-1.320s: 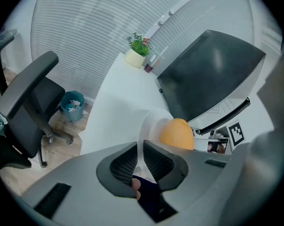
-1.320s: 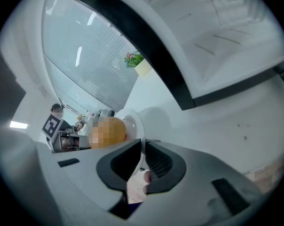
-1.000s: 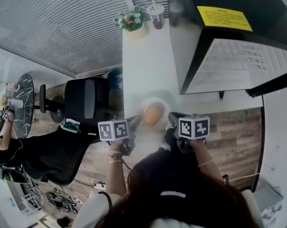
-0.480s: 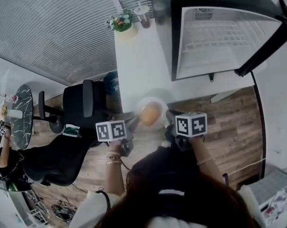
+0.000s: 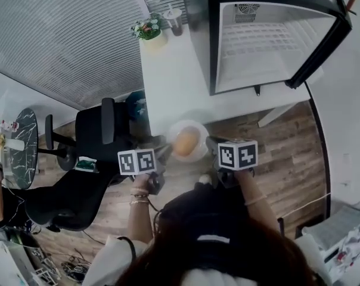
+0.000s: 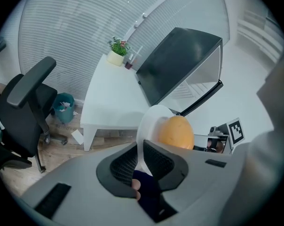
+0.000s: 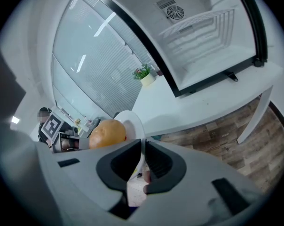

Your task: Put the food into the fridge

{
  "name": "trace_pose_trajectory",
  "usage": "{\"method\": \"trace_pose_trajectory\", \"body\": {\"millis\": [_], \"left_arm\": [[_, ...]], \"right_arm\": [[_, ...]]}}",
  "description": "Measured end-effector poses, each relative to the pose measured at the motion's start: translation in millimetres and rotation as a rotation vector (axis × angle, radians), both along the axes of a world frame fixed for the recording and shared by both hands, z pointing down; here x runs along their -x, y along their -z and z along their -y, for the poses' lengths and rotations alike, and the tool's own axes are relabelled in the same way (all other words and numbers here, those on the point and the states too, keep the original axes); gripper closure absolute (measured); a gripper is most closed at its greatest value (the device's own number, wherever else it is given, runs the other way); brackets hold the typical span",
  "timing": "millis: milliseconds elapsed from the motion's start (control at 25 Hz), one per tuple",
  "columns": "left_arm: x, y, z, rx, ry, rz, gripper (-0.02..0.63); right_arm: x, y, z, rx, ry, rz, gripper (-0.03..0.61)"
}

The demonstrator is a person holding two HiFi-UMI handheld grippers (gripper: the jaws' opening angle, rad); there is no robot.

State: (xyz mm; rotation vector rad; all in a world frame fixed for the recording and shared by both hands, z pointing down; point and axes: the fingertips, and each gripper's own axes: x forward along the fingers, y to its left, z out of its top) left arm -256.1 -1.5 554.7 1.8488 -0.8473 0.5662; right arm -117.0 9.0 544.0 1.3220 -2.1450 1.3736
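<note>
the white table [image 5: 168, 82] runs up to twelve o'clock in the head view. the black fridge [image 5: 269, 40] stands on it at one, door swung wide, its white inside bare. a black office chair [image 5: 102, 130] sits at nine. at centre, a white plate [image 5: 195, 127] hangs just off the table's near edge. the left gripper [image 6: 140, 147] is clamped on the plate's rim at nine o'clock, and the right gripper [image 7: 143, 145] is clamped on it at three. the round orange food [image 5: 186, 142] lies on the plate. a potted plant [image 5: 148, 30] stands at eleven.
</note>
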Motion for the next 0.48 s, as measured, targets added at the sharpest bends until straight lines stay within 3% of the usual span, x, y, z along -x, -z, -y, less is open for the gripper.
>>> {"method": "trace_pose_trajectory", "body": {"millis": [480], "left_arm": [[-26.3,11.5,-8.4,-0.011,0.072,0.016,0.572]], "right_arm": [[-26.4,11.4,4.1,-0.027,0.089,0.01,0.551]]}}
